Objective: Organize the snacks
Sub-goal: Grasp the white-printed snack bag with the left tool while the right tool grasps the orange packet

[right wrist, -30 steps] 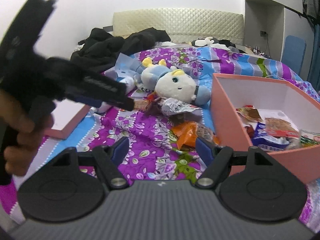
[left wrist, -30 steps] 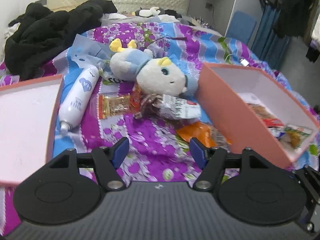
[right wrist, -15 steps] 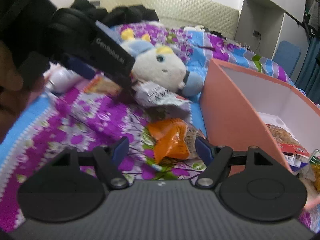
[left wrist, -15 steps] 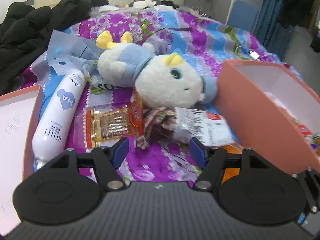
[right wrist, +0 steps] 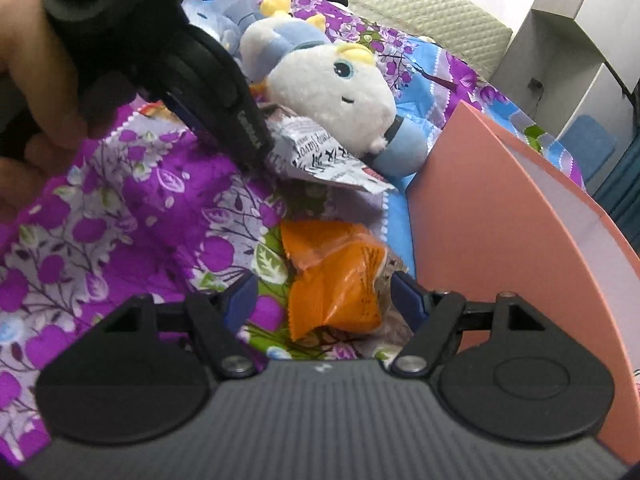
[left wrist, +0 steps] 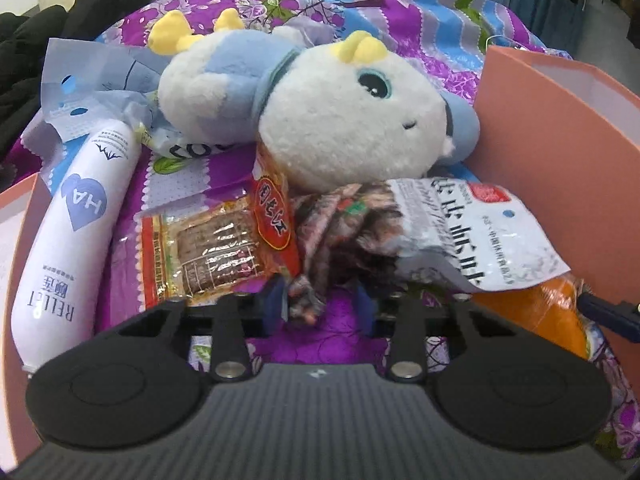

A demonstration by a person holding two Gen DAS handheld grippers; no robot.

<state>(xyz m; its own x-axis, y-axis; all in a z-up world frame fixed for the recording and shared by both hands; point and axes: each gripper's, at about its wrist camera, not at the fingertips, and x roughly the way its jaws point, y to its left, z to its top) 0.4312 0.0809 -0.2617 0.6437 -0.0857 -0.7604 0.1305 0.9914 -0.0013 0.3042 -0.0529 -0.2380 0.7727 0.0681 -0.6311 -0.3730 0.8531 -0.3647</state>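
We are positioning both grippers over snacks scattered on a purple floral bedspread (right wrist: 132, 200).

Left gripper (left wrist: 318, 306): its jaws have just been closing. They are now standing narrow around the crimped end of the grey-and-white snack bag (left wrist: 460, 236). That end is lying between the blue pads; we cannot tell whether both pads are pressing on it. The bag is resting at 12 o'clock from the gripper, against the plush toy (left wrist: 340, 120). A clear-wrapped brown snack pack (left wrist: 216, 252) is lying at 10 o'clock, and a white spray bottle (left wrist: 76, 236) at 9 o'clock.

Right gripper (right wrist: 324, 296): we are holding its jaws wide, one on each side of the orange snack packet (right wrist: 336, 280), without gripping it. The pink box (right wrist: 500, 220) is standing just beside the packet at 3 o'clock.
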